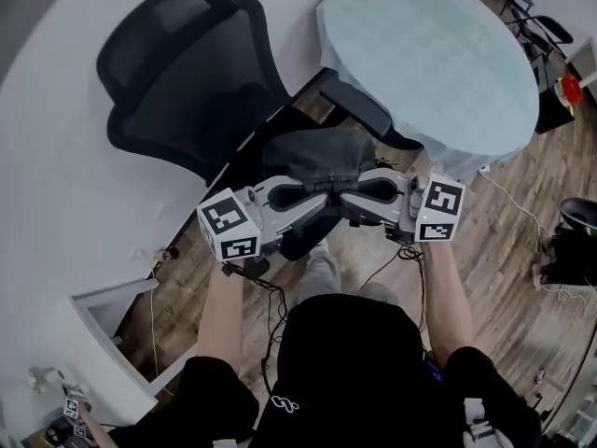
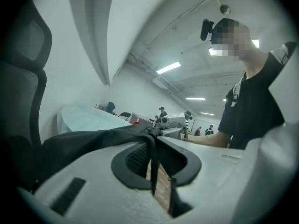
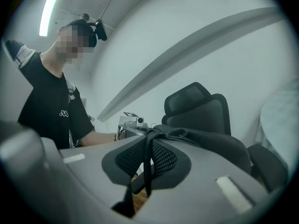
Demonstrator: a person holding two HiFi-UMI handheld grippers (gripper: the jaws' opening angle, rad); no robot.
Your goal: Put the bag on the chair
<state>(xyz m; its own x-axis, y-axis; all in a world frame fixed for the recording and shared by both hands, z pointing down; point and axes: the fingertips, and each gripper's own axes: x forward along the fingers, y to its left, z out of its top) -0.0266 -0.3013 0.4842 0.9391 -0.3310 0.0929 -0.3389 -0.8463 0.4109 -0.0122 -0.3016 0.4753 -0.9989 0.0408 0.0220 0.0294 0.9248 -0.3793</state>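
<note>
A dark grey fabric bag (image 1: pixel 315 155) hangs over the seat of a black mesh office chair (image 1: pixel 187 73); whether it touches the seat I cannot tell. My left gripper (image 1: pixel 312 197) comes in from the left, its jaws shut on a thin black strap (image 2: pixel 152 164) of the bag. My right gripper (image 1: pixel 362 192) faces it from the right and is shut on another strap (image 3: pixel 148 164). The bag's cloth (image 2: pixel 84 141) runs off to the left in the left gripper view. In the right gripper view the bag (image 3: pixel 205 141) sits in front of the chair's backrest (image 3: pixel 198 107).
A round table (image 1: pixel 429 54) with a pale cover stands right behind the chair, close to its armrest (image 1: pixel 356 106). Cables trail over the wooden floor (image 1: pixel 494 241). A white wall runs along the left. People stand far off in the room (image 2: pixel 162 112).
</note>
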